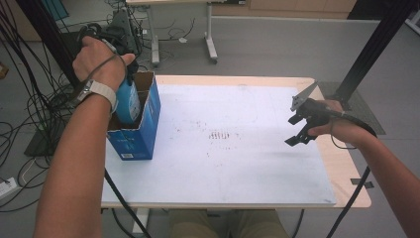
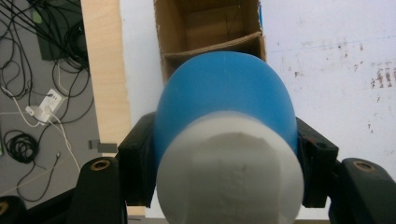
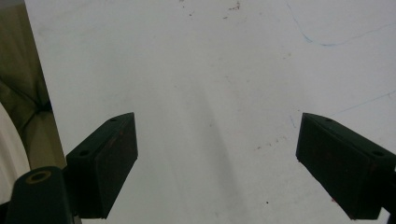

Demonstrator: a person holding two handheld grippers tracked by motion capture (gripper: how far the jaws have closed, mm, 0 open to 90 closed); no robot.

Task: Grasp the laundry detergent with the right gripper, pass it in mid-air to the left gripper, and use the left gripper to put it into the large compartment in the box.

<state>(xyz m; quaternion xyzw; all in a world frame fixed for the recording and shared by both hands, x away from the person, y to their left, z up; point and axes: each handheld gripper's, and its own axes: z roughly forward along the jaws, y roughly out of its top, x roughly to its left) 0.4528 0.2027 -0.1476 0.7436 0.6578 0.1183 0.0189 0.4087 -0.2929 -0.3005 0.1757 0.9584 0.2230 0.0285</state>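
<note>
My left gripper (image 2: 224,163) is shut on a blue bottle (image 2: 224,98) with a white cap (image 2: 229,177). In the high view the blue bottle (image 1: 128,101) hangs partly inside the open blue cardboard box (image 1: 143,131) at the table's left, over the near compartment, with my left hand above it. A cardboard divider (image 2: 212,46) splits the box into compartments. My right gripper (image 1: 299,130) stands open above the white board (image 1: 223,148) at the right, nothing between its jaws. The right gripper (image 3: 217,158) looks down on bare white surface.
The white board covers most of a wooden table (image 1: 346,168). Cables (image 1: 29,114) lie on the floor to the left. A black frame post (image 1: 371,44) rises at the back right. Another table's legs (image 1: 210,44) stand behind.
</note>
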